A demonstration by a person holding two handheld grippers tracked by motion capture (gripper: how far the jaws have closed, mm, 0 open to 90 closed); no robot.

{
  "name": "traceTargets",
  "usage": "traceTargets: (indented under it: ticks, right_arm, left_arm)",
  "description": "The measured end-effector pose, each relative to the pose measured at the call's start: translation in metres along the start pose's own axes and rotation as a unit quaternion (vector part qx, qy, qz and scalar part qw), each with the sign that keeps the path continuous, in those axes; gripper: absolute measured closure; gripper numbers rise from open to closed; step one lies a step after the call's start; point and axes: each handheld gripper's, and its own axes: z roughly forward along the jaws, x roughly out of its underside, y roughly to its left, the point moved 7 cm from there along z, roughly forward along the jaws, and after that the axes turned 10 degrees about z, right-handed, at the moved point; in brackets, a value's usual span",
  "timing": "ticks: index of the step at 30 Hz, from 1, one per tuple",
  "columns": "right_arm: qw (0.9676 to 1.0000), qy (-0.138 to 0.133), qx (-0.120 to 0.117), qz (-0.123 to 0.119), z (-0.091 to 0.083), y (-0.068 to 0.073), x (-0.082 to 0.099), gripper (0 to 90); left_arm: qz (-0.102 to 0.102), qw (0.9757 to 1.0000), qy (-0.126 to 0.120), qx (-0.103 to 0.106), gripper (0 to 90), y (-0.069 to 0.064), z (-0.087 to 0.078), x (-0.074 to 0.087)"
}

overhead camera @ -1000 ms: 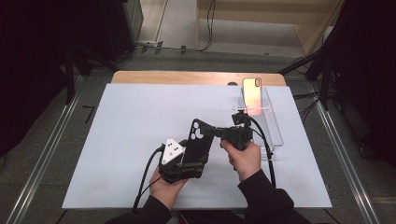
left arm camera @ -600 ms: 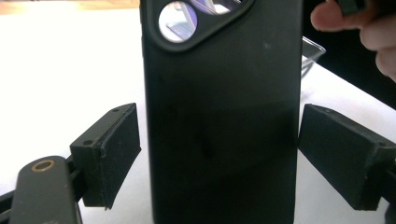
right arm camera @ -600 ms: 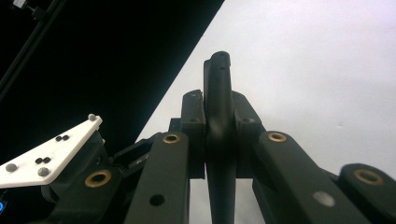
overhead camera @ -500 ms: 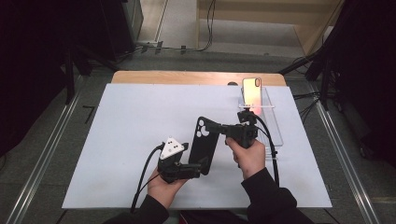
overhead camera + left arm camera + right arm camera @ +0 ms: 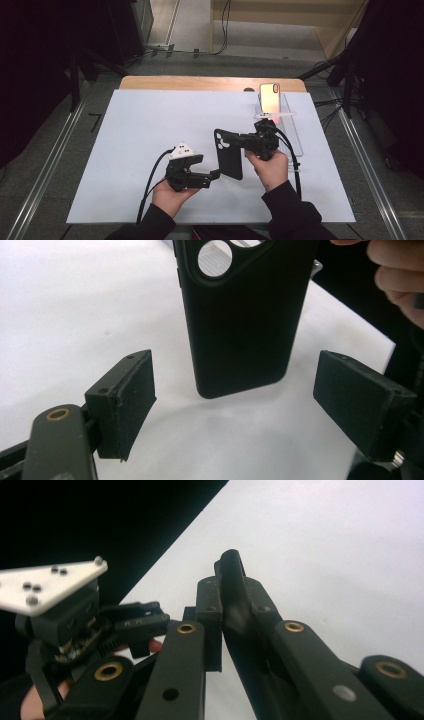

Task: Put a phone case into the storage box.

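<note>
A phone (image 5: 270, 98) stands upright in a clear acrylic stand (image 5: 292, 131) at the far right of the white mat (image 5: 150, 125), which covers a wooden table (image 5: 200, 83).

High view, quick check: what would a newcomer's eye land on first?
The black phone case at mid-table, clamped in the right gripper and held out toward the left gripper, whose jaws stand open either side of the case's lower end and have just been closing. Next, the phone propped upright in the clear stand at the far right.
</note>
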Motion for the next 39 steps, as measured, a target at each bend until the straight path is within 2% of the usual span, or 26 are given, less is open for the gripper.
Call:
traceTargets:
  ticks: [5,6,10,16,18,21,22,25,28,31,34,39]
  right_arm:
    - [0.9997,0.007,-0.004,-0.025,-0.001,0.003,0.002,78.7]
    - [0.9995,0.009,-0.006,-0.031,-0.001,0.004,0.002,78.7]
    - [0.9981,0.016,-0.012,-0.058,-0.002,0.008,0.003,78.6]
    - [0.9947,0.033,-0.032,-0.092,-0.001,0.014,0.007,78.6]
    - [0.9939,0.037,-0.041,-0.096,-0.001,0.015,0.008,78.6]
    - [0.9928,0.041,-0.050,-0.101,-0.001,0.016,0.009,78.5]
    - [0.9924,0.042,-0.055,-0.102,-0.001,0.016,0.009,78.6]
    - [0.9911,0.048,-0.065,-0.105,-0.001,0.018,0.010,78.6]
    - [0.9896,0.055,-0.079,-0.107,0.001,0.019,0.012,78.5]
    - [0.9877,0.062,-0.093,-0.109,0.003,0.023,0.014,78.5]
    - [0.9853,0.070,-0.097,-0.123,0.005,0.027,0.017,78.5]
    - [0.9812,0.081,-0.116,-0.131,0.007,0.030,0.020,78.5]
  left_arm:
    - [0.005,0.9998,0.012,0.012,17.6,0.006,-0.009,-0.006]
    - [0.005,0.9998,0.013,0.013,20.5,0.008,-0.011,-0.007]
    - [0.004,0.9997,0.007,0.022,24.2,0.013,-0.020,-0.016]
    - [0.031,0.9988,0.015,0.035,28.9,0.020,-0.031,-0.021]
    - [0.042,0.9983,0.015,0.038,33.3,0.021,-0.035,-0.023]
    - [0.056,0.9973,0.012,0.046,33.3,0.022,-0.039,-0.026]
    - [0.060,0.9966,0.013,0.055,33.4,0.022,-0.040,-0.027]
    - [0.056,0.9950,0.021,0.080,33.4,0.023,-0.040,-0.027]
    - [0.059,0.9945,0.023,0.084,33.4,0.025,-0.041,-0.027]
    - [0.066,0.9925,0.018,0.100,35.7,0.023,-0.042,-0.028]
    - [0.074,0.9908,0.014,0.112,38.6,0.022,-0.043,-0.031]
    - [0.075,0.9882,0.010,0.133,43.1,0.024,-0.043,-0.033]
